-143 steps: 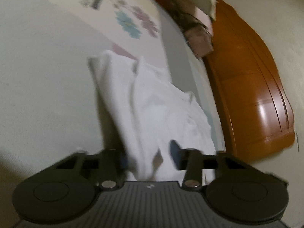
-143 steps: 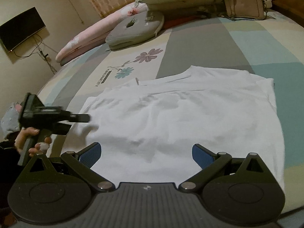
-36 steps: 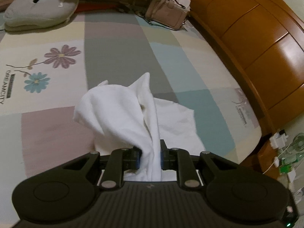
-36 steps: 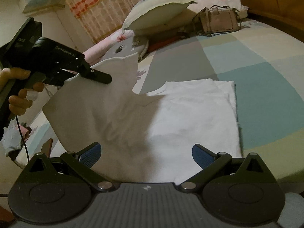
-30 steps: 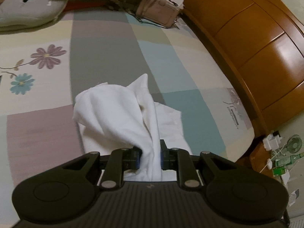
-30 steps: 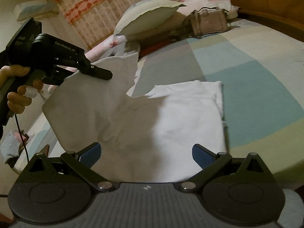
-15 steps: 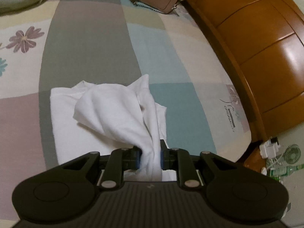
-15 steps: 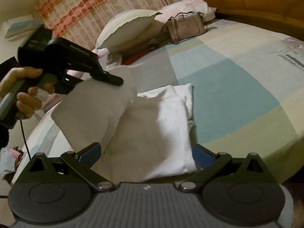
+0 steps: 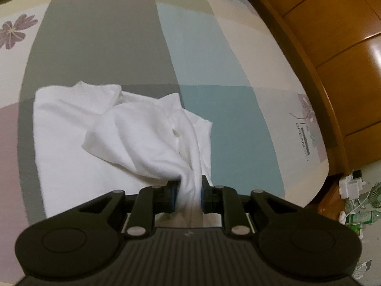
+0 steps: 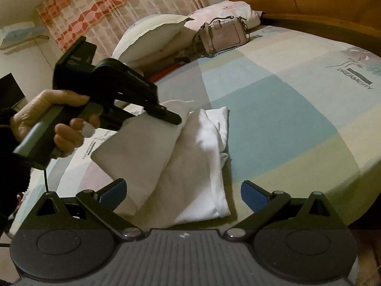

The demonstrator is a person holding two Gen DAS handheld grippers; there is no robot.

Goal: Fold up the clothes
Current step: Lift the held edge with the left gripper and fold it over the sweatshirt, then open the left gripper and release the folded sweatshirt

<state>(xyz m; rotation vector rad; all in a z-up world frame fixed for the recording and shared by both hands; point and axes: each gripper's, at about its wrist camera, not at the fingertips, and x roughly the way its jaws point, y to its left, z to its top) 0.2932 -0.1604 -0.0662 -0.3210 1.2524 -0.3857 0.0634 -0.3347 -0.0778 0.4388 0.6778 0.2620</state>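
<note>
A white garment (image 9: 78, 128) lies partly folded on the patchwork bed sheet (image 9: 100, 35). My left gripper (image 9: 188, 196) is shut on a bunched edge of it and holds that flap above the layer lying flat. In the right wrist view the same left gripper (image 10: 177, 120), held by a hand (image 10: 45, 109), carries the flap over the white garment (image 10: 202, 157). My right gripper (image 10: 183, 191) stands open near the bed's edge, its blue pads (image 10: 253, 194) apart with nothing pinched between them.
A pink handbag (image 10: 222, 37) and pillows (image 10: 152, 35) sit at the head of the bed. A wooden bed frame (image 9: 333, 43) curves along the right. Chargers, a small fan (image 9: 375, 196) and a bottle lie on the floor beside it.
The left gripper has carried the white flap across and down over the flat half, so the garment now looks narrower. The right gripper has shifted a little sideways and stayed open.
</note>
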